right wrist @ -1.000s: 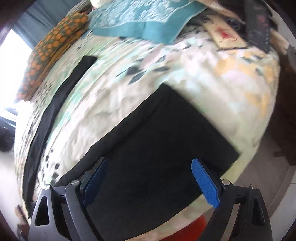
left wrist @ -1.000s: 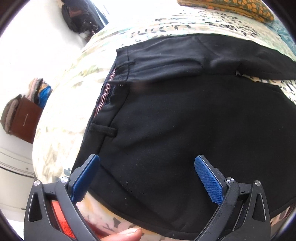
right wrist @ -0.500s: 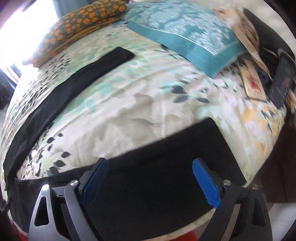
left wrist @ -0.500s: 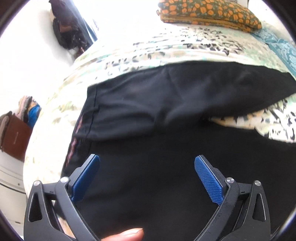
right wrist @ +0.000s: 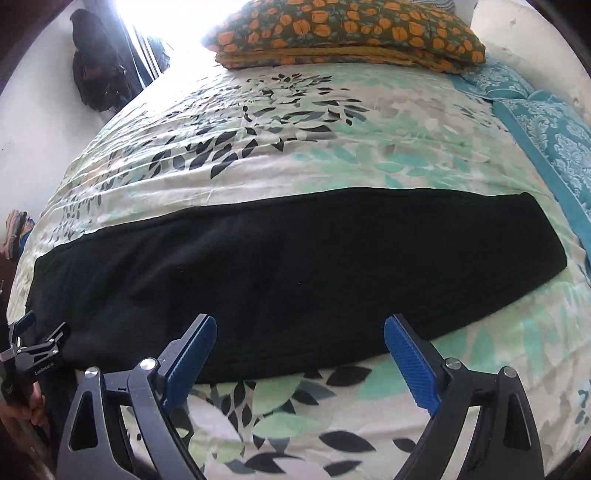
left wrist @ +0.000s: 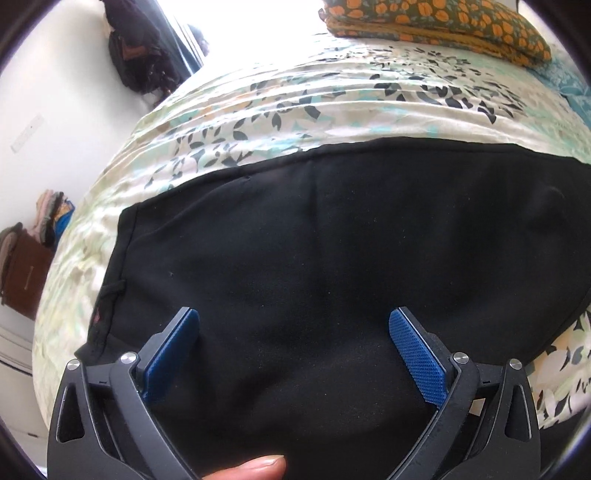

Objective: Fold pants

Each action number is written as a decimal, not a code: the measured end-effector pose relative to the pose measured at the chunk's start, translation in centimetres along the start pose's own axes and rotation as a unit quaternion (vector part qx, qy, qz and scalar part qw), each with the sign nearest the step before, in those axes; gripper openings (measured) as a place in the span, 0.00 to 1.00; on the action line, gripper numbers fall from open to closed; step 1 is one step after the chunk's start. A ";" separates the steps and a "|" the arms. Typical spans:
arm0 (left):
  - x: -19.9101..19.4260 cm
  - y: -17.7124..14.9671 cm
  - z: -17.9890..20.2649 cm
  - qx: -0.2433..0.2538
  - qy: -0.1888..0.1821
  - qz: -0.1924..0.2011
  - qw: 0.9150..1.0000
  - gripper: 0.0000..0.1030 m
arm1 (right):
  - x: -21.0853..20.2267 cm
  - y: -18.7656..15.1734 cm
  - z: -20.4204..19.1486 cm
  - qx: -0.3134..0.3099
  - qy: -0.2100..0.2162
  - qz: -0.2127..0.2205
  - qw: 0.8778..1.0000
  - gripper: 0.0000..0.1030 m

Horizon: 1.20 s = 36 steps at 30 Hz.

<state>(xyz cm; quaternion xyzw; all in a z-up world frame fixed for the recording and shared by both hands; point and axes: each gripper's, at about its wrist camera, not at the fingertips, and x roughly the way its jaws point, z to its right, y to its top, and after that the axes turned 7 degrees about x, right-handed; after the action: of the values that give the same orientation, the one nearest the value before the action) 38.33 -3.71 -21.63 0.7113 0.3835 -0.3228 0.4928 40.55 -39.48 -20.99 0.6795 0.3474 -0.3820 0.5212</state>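
Observation:
Black pants point(right wrist: 288, 266) lie on the bed as one long flat band running left to right, one leg laid over the other. In the left wrist view the waist end of the pants point(left wrist: 332, 266) fills the middle, with a belt loop at its left edge. My left gripper point(left wrist: 295, 326) hangs open just above this cloth, nothing between its blue pads. My right gripper point(right wrist: 299, 334) is open too, over the near long edge of the pants, holding nothing. A fingertip point(left wrist: 251, 467) shows at the bottom of the left wrist view.
The leaf-print bedsheet point(right wrist: 258, 147) covers the bed. An orange-flowered pillow point(right wrist: 347, 33) lies at the far end and a teal patterned cloth point(right wrist: 546, 133) at the right. Dark bags point(left wrist: 140, 55) hang on the wall at left; a brown box with folded clothes point(left wrist: 26, 273) stands beside the bed.
Both grippers have swung across the bed. The two separate legs seen earlier now lie as one band. The right gripper's view rolled round from the hem end to face the pillow.

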 end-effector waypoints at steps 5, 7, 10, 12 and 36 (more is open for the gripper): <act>-1.3 0.9 -1.3 -0.017 0.011 0.031 0.999 0.99 | 3.4 0.0 5.4 0.059 0.039 -0.061 0.996 0.89; 0.3 1.1 -1.3 -0.013 0.019 0.017 1.000 0.99 | 2.1 1.5 8.5 0.077 0.042 -0.037 0.995 0.89; 2.7 0.1 -2.1 -0.049 -0.025 0.003 0.998 1.00 | 0.1 5.4 15.0 0.109 0.013 -0.001 0.994 0.89; 2.9 -0.4 -2.7 -0.070 -0.042 0.020 0.996 1.00 | -0.5 8.2 20.0 0.138 -0.013 0.013 0.990 0.89; 2.6 -1.4 -2.2 -0.069 -0.028 0.062 0.995 1.00 | -1.0 14.4 27.7 0.103 -0.050 0.013 0.993 0.09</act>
<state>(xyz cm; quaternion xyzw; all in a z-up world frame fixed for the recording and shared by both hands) 38.62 -0.73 -23.80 0.6891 0.3460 -0.2838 0.5700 48.28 -69.60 -18.34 0.7140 0.2709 -0.4426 0.4701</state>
